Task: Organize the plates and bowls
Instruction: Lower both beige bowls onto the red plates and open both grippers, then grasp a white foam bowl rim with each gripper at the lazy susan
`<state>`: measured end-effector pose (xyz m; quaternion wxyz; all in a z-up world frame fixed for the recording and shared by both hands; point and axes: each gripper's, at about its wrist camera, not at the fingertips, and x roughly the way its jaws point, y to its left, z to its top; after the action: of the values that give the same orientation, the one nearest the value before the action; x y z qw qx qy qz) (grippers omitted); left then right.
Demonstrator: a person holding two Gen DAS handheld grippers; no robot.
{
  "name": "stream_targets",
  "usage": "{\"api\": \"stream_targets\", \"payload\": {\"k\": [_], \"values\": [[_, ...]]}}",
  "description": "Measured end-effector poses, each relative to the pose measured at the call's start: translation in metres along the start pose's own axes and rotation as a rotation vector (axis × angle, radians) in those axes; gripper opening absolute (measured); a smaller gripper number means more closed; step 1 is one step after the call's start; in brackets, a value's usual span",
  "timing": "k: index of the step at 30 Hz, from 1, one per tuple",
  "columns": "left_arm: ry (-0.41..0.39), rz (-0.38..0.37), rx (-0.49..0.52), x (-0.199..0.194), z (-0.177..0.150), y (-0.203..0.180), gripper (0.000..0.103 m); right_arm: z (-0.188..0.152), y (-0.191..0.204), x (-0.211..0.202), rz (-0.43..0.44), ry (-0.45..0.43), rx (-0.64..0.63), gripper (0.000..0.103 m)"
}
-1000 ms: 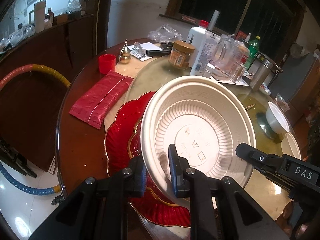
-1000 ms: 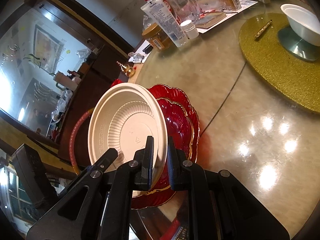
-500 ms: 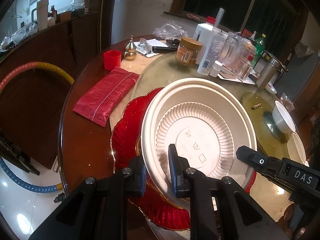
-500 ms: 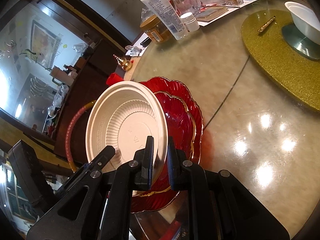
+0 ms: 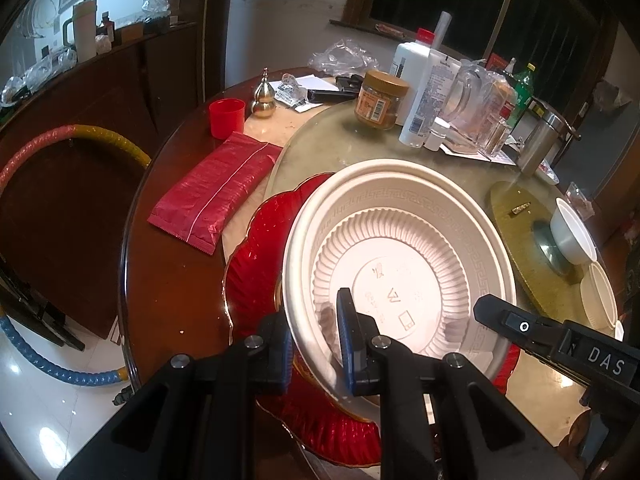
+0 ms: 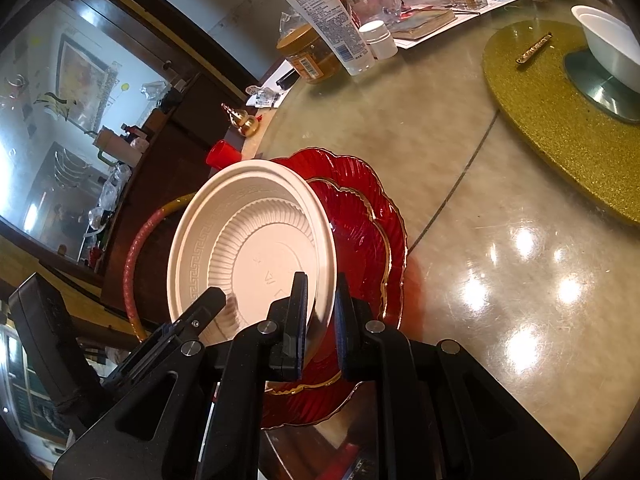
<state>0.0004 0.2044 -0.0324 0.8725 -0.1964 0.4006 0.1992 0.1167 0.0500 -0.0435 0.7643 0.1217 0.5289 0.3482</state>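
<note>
Left gripper (image 5: 316, 340): matte black angular plastic frame with cut-out openings, silver round screw heads at the pivots, blue pads lining the inner finger faces. Right gripper (image 6: 320, 320): same black frame, silver screws, dark blue pads; side-on in the left view, white "DAS" lettering and a small white ring mark.

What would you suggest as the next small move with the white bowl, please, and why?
Probably lower the bowl level onto the red plates. Both claws, left and right, clamp its near rim, and it hangs tilted just above the stacked plates, so setting it down seems the natural step.
</note>
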Motion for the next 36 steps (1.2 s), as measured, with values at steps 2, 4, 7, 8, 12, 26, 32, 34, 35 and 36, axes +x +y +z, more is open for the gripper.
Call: {"api": "stream_targets", "payload": {"k": [2, 4, 7, 8, 12, 26, 32, 34, 35, 36], "values": [[0.004, 0.004, 0.0, 0.001, 0.0, 0.0, 0.018, 0.0, 0.0, 0.001, -0.003, 0.005, 0.001, 0.013], [0.002, 0.005, -0.001, 0.002, 0.0, 0.0, 0.018, 0.0, -0.001, 0.002, -0.006, 0.012, 0.004, 0.013], [0.003, 0.005, -0.008, 0.002, 0.001, 0.001, 0.018, 0.0, -0.001, 0.004, -0.008, 0.022, 0.006, 0.013], [0.002, 0.007, -0.009, 0.002, 0.001, 0.002, 0.019, 0.0, -0.001, 0.005, -0.01, 0.027, 0.007, 0.013], [0.001, 0.028, -0.015, 0.002, 0.001, 0.003, 0.036, 0.001, 0.0, 0.008, -0.024, 0.039, 0.005, 0.014], [-0.144, 0.047, -0.008, -0.03, 0.006, -0.006, 0.075, 0.002, -0.01, -0.027, -0.025, -0.072, 0.025, 0.044], [-0.161, 0.037, 0.033, -0.039, 0.004, -0.022, 0.081, -0.002, -0.029, -0.045, 0.009, -0.097, 0.098, 0.075], [-0.165, 0.029, 0.055, -0.043, 0.003, -0.03, 0.082, -0.003, -0.036, -0.052, 0.019, -0.107, 0.111, 0.082], [-0.175, 0.028, 0.07, -0.045, 0.002, -0.036, 0.082, -0.004, -0.037, -0.055, 0.02, -0.111, 0.113, 0.082], [-0.181, 0.026, 0.079, -0.047, 0.001, -0.039, 0.082, -0.005, -0.04, -0.058, 0.02, -0.117, 0.115, 0.082]]}}
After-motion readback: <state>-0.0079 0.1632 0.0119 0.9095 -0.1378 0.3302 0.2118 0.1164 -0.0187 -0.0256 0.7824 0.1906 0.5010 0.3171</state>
